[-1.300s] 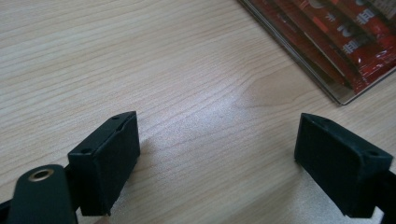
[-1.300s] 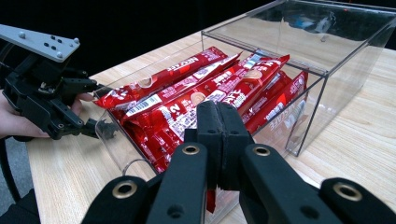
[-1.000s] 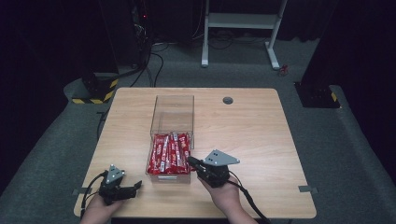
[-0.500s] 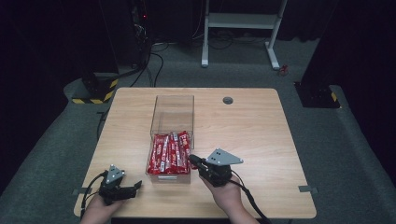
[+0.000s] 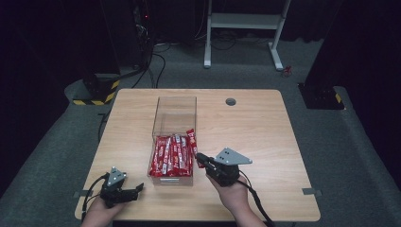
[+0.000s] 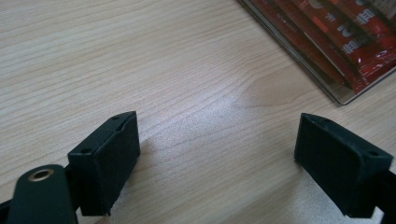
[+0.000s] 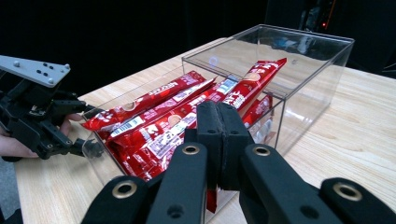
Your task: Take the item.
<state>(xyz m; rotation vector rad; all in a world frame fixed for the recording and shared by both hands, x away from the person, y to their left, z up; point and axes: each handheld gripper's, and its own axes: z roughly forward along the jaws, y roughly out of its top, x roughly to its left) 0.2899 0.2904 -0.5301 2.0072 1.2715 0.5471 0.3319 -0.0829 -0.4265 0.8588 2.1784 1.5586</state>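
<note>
Right tool (image 5: 201,158): held at the right wall of the clear box (image 5: 174,105), near its front end; in the right gripper view the jaws are seen pressed together, with a sliver of red wrapper showing below them, so a red packet (image 7: 254,79) is judged to be pinched at its near end
Held packet: its far end is raised above the others and leans on the box's right rim; its long axis is seen to run away from the right tool toward the far end of the box
Other packets (image 5: 169,156): laid side by side in the near half of the box, long axes along the box's length; the far half is seen bare
Left tool (image 5: 137,189): rested low over the surface (image 5: 265,123) near its front left corner, jaws spread wide, nothing between them; the box corner is seen just beyond it, up and to the right in the left gripper view
Nearer hand: the right, judged to be the one the coming move depends on
Hard to make out: the exact pinch point is covered by the jaws themselves; the packet count cannot be told through the reflections on the box walls
</note>
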